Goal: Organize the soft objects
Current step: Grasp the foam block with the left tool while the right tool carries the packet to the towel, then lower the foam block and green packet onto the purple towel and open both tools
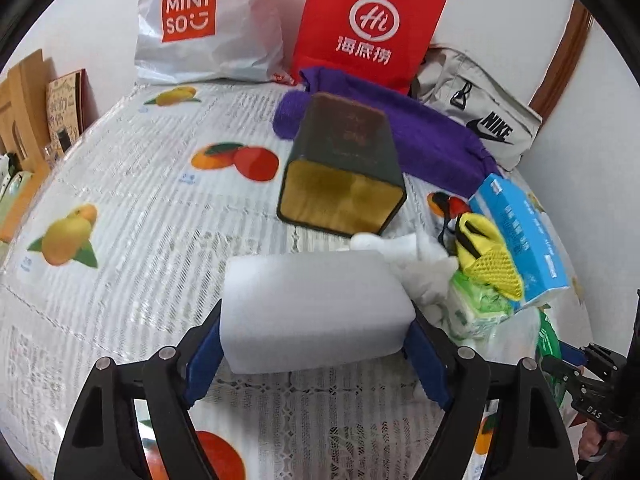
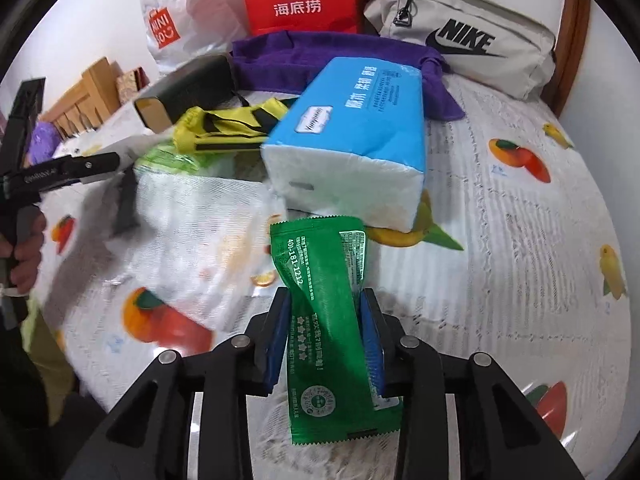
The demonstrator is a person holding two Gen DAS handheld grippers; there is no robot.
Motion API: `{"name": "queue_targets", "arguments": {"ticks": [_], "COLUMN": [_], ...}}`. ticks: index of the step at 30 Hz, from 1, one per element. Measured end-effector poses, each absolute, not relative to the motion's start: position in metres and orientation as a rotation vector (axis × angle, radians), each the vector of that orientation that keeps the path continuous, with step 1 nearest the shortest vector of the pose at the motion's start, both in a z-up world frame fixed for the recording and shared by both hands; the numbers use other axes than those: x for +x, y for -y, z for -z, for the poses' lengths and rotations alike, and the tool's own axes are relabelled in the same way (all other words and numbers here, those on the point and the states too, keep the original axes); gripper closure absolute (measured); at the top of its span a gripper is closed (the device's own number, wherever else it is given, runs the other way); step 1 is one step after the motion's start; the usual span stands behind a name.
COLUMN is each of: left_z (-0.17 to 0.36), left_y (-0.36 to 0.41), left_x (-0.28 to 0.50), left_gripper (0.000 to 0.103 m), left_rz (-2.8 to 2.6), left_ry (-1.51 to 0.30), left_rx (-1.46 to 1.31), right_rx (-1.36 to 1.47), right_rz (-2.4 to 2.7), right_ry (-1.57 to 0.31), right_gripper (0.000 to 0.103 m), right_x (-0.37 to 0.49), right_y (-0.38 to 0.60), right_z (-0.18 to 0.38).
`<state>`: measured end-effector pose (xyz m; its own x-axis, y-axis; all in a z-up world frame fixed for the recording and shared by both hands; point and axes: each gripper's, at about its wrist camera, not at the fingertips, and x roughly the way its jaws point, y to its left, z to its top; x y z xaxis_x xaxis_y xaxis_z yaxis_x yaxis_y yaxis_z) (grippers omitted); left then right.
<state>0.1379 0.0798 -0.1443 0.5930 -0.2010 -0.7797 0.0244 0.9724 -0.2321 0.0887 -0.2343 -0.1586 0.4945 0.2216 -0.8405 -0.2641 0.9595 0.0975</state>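
My left gripper (image 1: pixel 316 340) is shut on a white foam block (image 1: pixel 316 312), its blue pads pressing both ends, above the fruit-print tablecloth (image 1: pixel 120 200). My right gripper (image 2: pixel 325 320) is shut on a green wet-wipe packet (image 2: pixel 328 320), which is squeezed and twisted between the blue pads. Ahead of the packet lie a blue tissue pack (image 2: pixel 352 136), a yellow mesh pouch (image 2: pixel 224 128) and a green-printed tissue bundle (image 2: pixel 176 160). In the left wrist view the blue tissue pack (image 1: pixel 520 236), the yellow mesh pouch (image 1: pixel 488 256) and a purple towel (image 1: pixel 400 128) sit to the right.
A dark square tin (image 1: pixel 344 168) lies on its side mid-table. At the back stand a white Miniso bag (image 1: pixel 200 24), a red paper bag (image 1: pixel 368 20) and a beige Nike bag (image 1: pixel 480 108). Wooden items (image 1: pixel 24 108) line the left edge. A hand (image 2: pixel 24 248) holds the left gripper's handle.
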Motion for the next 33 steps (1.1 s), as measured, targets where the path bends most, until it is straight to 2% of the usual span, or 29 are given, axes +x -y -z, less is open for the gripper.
{"name": "queue_targets", "arguments": {"ticks": [16, 33], "left_z": [0.092, 0.051], "left_y": [-0.085, -0.073], "left_x": [0.168, 0.272], "left_gripper": [0.022, 0.022], "left_rz": [0.123, 0.106], "left_ry": [-0.862, -0.832], "left_rx": [-0.195, -0.133], "right_rx": [-0.008, 0.038], "right_rz": [-0.38, -0.26], "right_ry": [-0.826, -0.787], "right_gripper": [0.069, 0.069], "right_x": [0.112, 0.277], "right_y": [0.239, 0.25], "right_z": [0.077, 0.051]}}
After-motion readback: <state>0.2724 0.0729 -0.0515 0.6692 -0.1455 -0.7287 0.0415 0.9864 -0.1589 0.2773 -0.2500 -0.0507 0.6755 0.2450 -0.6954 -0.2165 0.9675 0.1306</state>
